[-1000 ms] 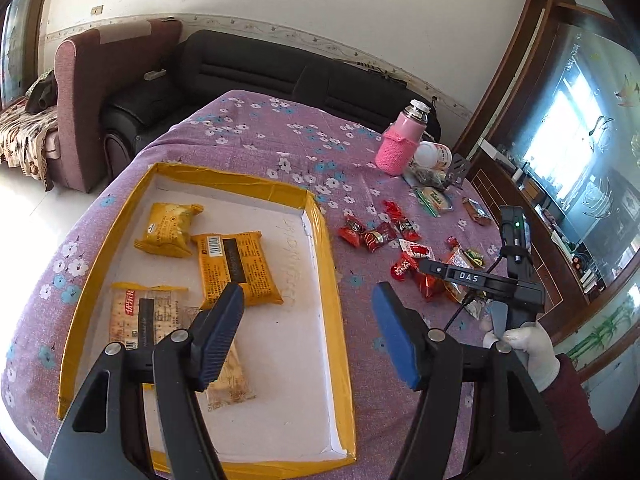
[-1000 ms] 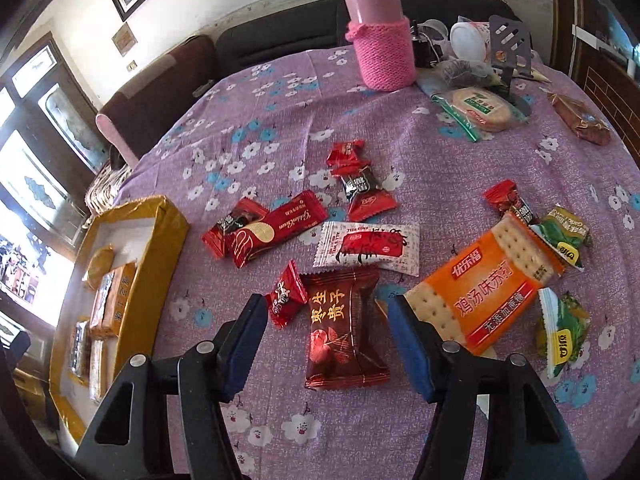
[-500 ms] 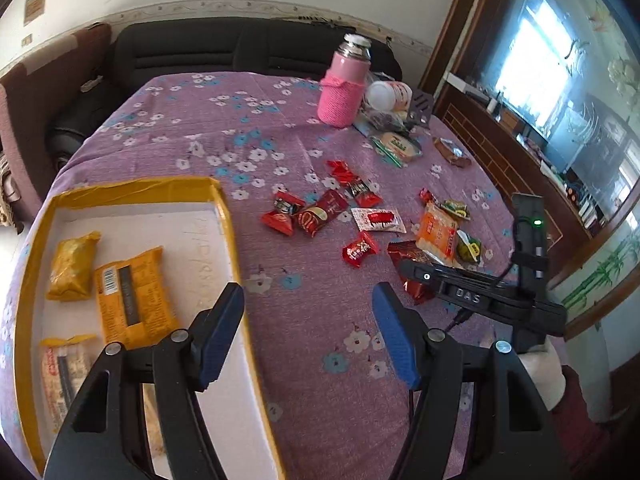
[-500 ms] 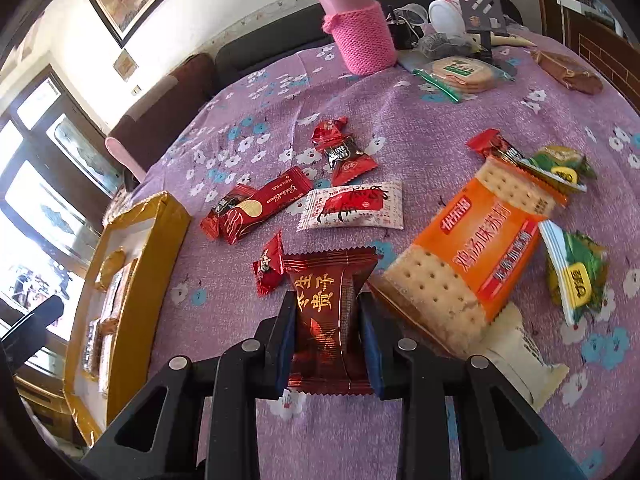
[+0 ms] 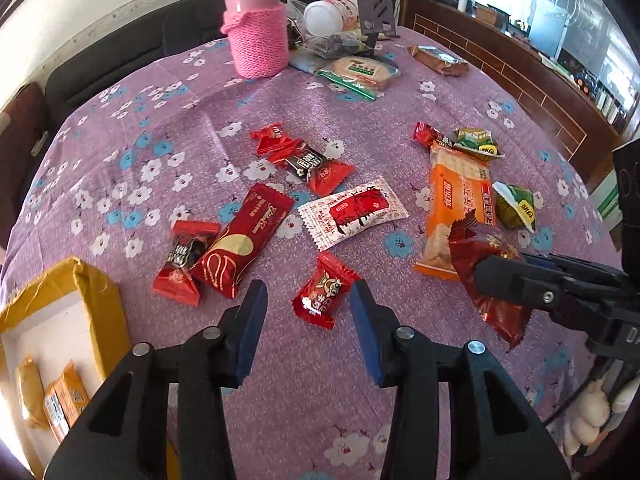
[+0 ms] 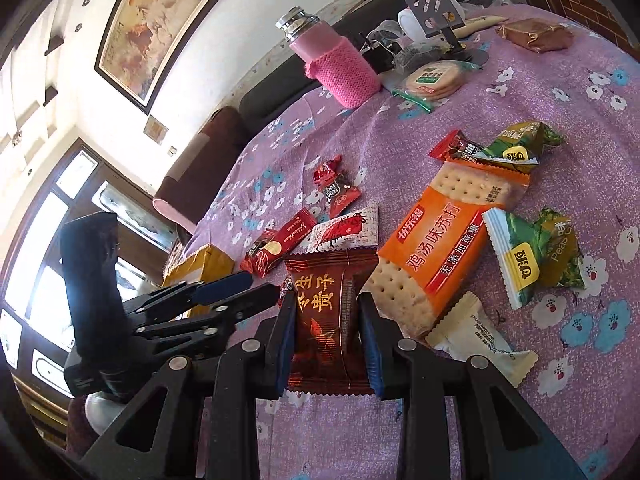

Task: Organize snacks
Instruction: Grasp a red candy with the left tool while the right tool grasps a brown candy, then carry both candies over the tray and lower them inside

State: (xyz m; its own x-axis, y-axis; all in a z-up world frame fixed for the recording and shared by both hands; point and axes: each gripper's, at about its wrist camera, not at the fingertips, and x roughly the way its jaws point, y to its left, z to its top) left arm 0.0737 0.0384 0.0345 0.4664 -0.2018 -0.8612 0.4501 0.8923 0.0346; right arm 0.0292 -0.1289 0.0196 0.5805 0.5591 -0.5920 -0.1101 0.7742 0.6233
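Dark red foil fills the right tongs (image 6: 327, 322): their blue pads press both sides of a maroon snack pack (image 6: 328, 312) with gold characters, and the pack is clamped upright between them. In the left wrist view the same pack (image 5: 486, 280) hangs tilted from those tongs above the purple flowered tabletop (image 5: 160, 120), in front of the near end of the orange cracker pack (image 5: 456, 204).

The left tongs (image 5: 306, 308) have just been closing and now stand at a moderate gap. A small red candy (image 5: 324, 292) lies on the cloth between and just ahead of the tips; the pads do not press it, and I cannot tell whether either one brushes it.

Other snacks lie loose around: a long red bar (image 5: 240, 246) touching a red candy (image 5: 182, 258) on its left, a white-and-red sachet (image 5: 354, 212) beyond the small candy, a twisted red-and-black candy (image 5: 304, 160) farther back, and green pea packets (image 5: 516, 204) beside the cracker pack. A white sachet (image 6: 480, 340) lies just beside the crackers' near end in the right wrist view.

The yellow-rimmed tray (image 5: 96, 300) sits at the lower left with yellow packs (image 5: 64, 400) inside. A flask in a pink knitted sleeve (image 5: 256, 36) stands at the far side.
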